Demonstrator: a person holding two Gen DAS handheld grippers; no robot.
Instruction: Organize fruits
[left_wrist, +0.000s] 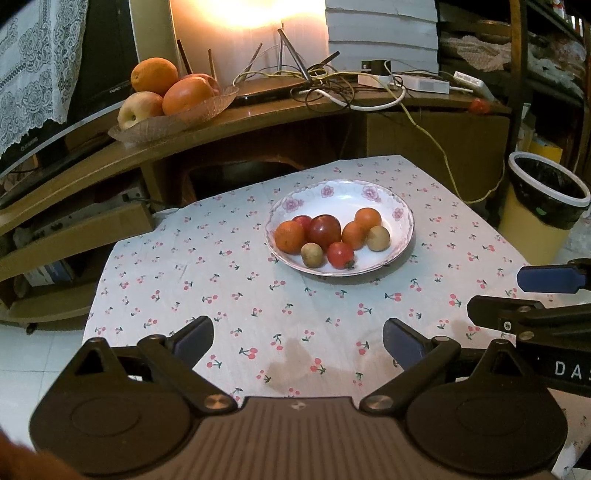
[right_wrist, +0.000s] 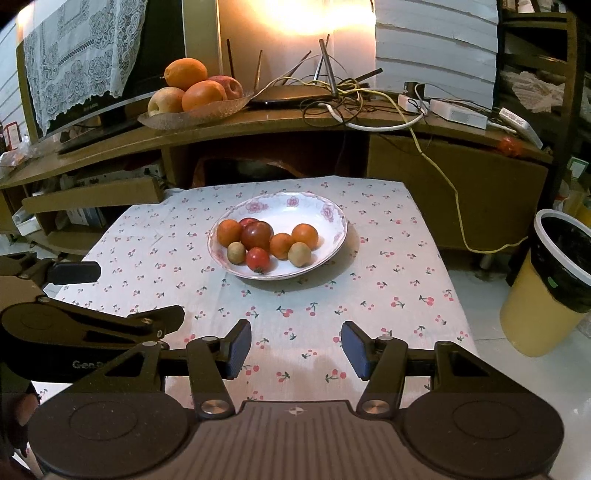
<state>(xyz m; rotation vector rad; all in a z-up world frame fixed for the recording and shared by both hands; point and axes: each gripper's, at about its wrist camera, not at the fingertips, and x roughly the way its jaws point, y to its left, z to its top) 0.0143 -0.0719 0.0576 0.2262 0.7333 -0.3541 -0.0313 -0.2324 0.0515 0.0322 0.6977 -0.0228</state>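
Note:
A white floral plate (left_wrist: 402, 218) (right_wrist: 334, 221) sits on the cherry-print tablecloth (left_wrist: 221, 295) (right_wrist: 388, 280). It holds several small fruits: oranges (left_wrist: 290, 236) (right_wrist: 229, 232), a dark red apple (left_wrist: 325, 230) (right_wrist: 257, 235), a red tomato (left_wrist: 340, 254) (right_wrist: 258, 259) and brownish round fruits (left_wrist: 313, 254) (right_wrist: 299, 253). My left gripper (left_wrist: 298, 341) is open and empty above the near cloth; it also shows at the left of the right wrist view (right_wrist: 122, 295). My right gripper (right_wrist: 296, 349) is open and empty, well short of the plate; it also shows in the left wrist view (left_wrist: 517, 291).
A glass dish (left_wrist: 192, 114) (right_wrist: 207, 110) with large oranges and apples stands on the wooden shelf behind, beside a router and tangled cables (left_wrist: 332, 81) (right_wrist: 351, 96). A yellow bin (left_wrist: 543, 206) (right_wrist: 554, 284) stands right of the table. A monitor with a lace cover (right_wrist: 85, 62) is at the left.

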